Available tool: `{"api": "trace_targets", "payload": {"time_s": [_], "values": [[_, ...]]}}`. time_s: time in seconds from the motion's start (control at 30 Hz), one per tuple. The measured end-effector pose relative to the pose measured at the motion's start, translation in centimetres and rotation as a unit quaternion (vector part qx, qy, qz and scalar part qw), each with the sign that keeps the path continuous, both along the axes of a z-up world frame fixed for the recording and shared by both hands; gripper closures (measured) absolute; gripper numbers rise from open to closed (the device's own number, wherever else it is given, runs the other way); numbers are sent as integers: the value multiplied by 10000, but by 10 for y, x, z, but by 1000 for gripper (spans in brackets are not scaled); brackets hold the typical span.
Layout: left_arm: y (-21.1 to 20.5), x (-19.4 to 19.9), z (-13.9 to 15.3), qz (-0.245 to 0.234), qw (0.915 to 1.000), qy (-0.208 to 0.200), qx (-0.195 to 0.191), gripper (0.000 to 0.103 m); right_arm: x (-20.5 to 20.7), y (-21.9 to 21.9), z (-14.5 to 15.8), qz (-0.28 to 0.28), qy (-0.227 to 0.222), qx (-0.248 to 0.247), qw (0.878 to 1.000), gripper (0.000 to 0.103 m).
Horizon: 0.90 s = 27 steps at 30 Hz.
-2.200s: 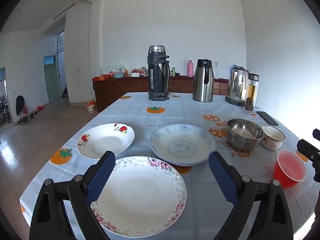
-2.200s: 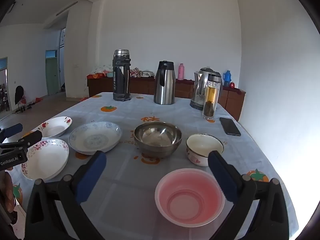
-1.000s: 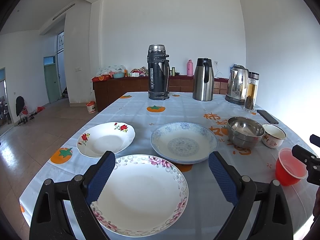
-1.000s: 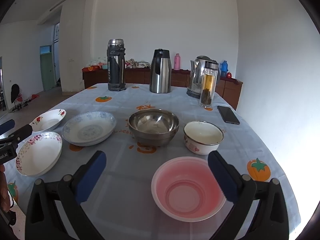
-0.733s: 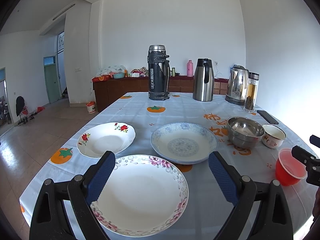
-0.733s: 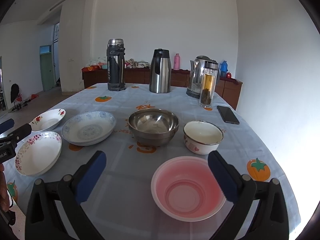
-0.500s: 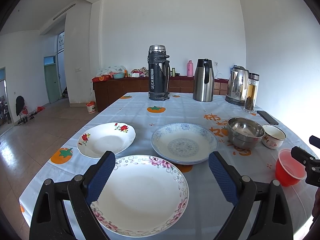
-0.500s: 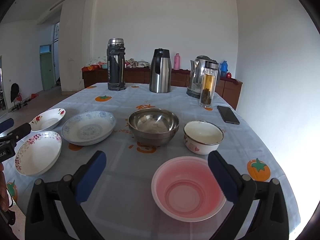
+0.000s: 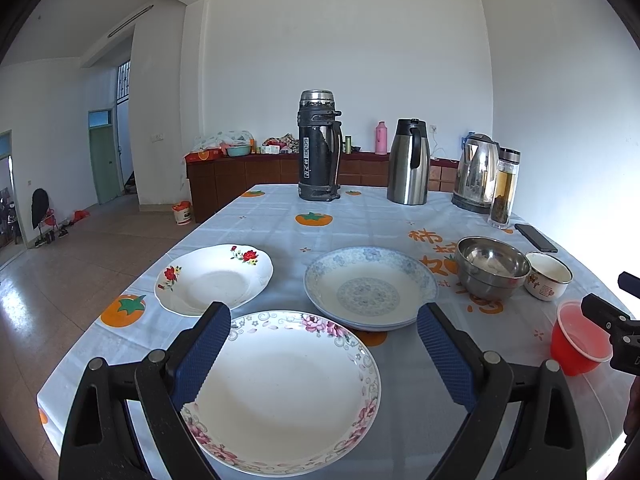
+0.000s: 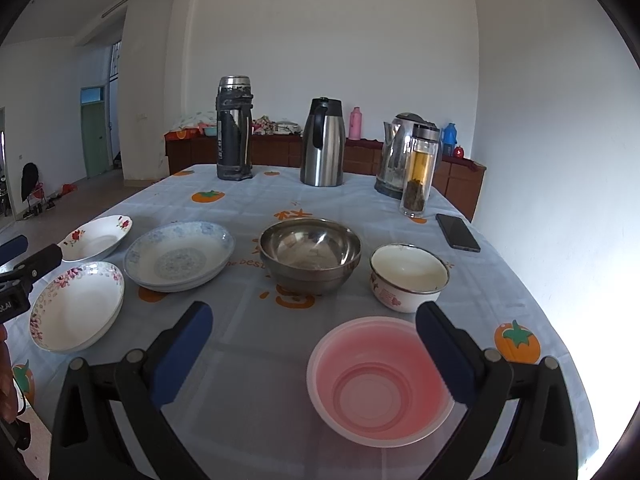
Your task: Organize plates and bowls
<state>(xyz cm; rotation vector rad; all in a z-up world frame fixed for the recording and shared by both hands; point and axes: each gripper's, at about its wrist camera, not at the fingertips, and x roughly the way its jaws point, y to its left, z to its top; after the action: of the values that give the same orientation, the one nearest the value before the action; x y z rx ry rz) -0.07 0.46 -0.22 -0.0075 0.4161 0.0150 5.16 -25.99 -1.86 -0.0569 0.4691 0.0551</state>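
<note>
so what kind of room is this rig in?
Most likely a home dining room: a table under a persimmon-print cloth bearing a flask, a kettle and plates, with a wooden sideboard along the back wall and a tiled floor running to a doorway.

the right gripper (image 10: 314, 346) is sitting closer to the steel bowl (image 10: 310, 254) than 2.2 s ago, with the red bowl (image 10: 380, 380) shifting slightly left between its open fingers. seen from the left wrist, it is dropping lower beside that bowl.
</note>
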Motion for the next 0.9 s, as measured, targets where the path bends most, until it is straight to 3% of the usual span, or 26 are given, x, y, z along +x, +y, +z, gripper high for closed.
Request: {"api": "trace_targets", "payload": {"time_s": [0.9], "values": [[10,1,-8,79,10000,19,-41,7,4,15,0,95,40,-116,9999,0]]}}
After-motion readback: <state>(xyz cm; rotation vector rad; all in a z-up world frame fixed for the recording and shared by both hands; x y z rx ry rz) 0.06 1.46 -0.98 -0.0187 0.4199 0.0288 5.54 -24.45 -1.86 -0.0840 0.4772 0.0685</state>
